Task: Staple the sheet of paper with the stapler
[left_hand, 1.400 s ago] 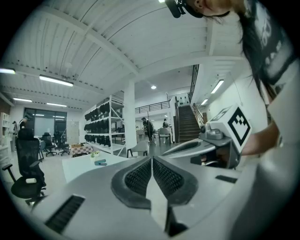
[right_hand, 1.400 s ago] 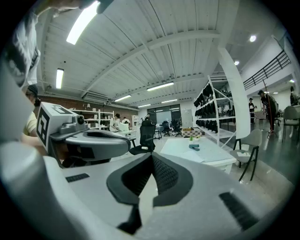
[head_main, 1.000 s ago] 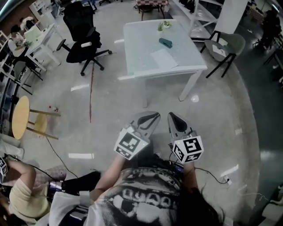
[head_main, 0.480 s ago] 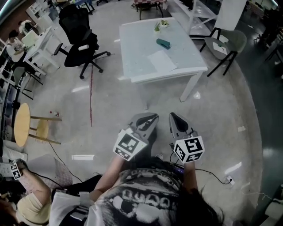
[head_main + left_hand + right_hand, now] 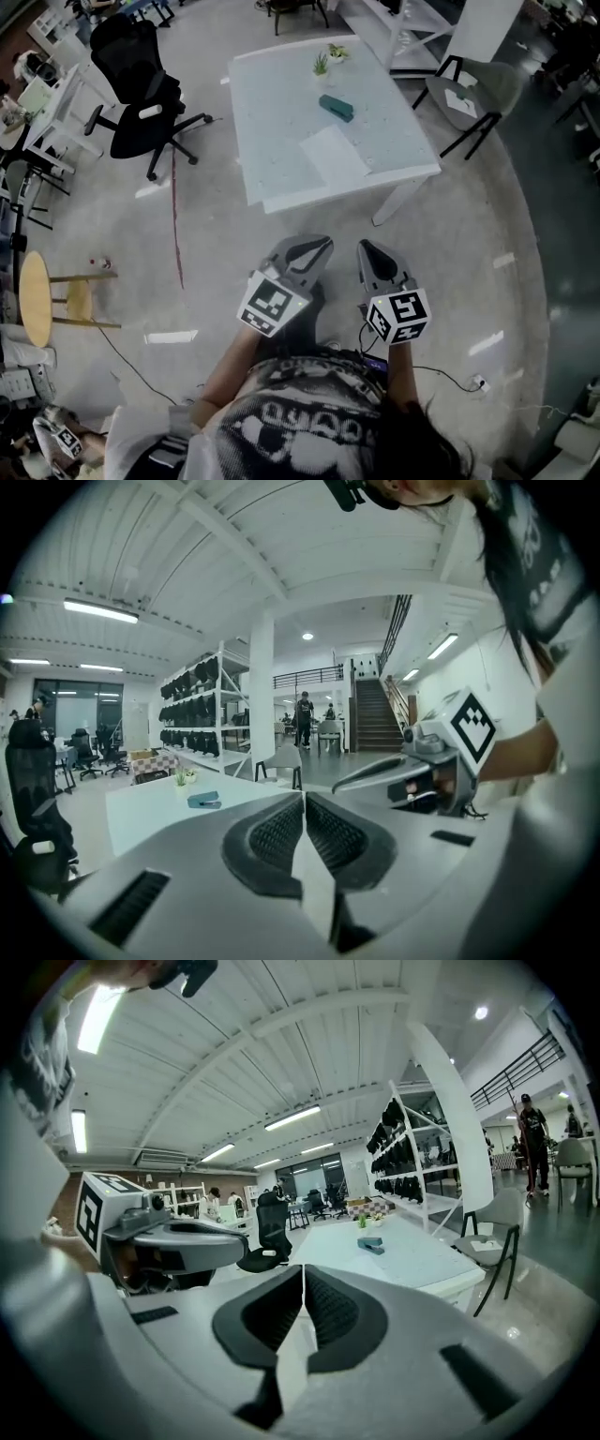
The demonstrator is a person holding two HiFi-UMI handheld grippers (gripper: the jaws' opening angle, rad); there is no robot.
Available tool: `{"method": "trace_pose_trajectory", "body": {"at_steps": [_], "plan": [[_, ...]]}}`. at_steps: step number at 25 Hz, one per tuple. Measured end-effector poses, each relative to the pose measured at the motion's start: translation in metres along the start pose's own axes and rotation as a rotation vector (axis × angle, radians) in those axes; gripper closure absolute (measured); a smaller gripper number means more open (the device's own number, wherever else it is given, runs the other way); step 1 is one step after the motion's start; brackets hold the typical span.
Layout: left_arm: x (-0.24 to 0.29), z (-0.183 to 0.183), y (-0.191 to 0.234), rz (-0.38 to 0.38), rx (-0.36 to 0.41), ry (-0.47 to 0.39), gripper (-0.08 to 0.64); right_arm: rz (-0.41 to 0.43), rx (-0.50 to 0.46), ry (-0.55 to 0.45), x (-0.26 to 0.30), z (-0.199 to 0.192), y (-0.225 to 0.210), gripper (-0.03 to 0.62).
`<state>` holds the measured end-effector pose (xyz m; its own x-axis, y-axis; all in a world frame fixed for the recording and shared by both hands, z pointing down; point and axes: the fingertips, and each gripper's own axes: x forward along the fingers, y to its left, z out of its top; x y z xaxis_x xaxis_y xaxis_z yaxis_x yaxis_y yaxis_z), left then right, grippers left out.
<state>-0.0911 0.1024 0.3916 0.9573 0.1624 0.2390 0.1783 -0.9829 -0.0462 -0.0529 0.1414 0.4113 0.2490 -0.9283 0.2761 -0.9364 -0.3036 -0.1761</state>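
Big open-plan office-lab kinda space: polished grey concrete floor (image 5: 225, 253), white square table (image 5: 272, 141), black swivel office chair (image 5: 141, 89), tall white storage racks (image 5: 199, 710), dark staircase (image 5: 373, 719) out back.

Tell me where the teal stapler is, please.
Head view: the teal stapler lies on the white table's far half, between the potted plant and the white paper sheet.

No text, label, number or sign can be read in any view.
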Motion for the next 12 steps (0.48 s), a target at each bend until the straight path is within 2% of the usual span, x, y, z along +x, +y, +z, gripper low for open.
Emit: {"method": "trace_pose_trajectory", "body": {"at_steps": [6, 12], "plan": [[0.037, -0.003, 0.086, -0.016, -0.021, 0.02, 0.551, -0.024, 0.018, 0.038, 0.086, 0.022, -0.027, 0.591], [0.065, -0.007, 0.151, -0.045, -0.018, 0.028, 0.551, -0.054, 0.027, 0.077, 0.153, 0.032, -0.045, 0.586]]}}
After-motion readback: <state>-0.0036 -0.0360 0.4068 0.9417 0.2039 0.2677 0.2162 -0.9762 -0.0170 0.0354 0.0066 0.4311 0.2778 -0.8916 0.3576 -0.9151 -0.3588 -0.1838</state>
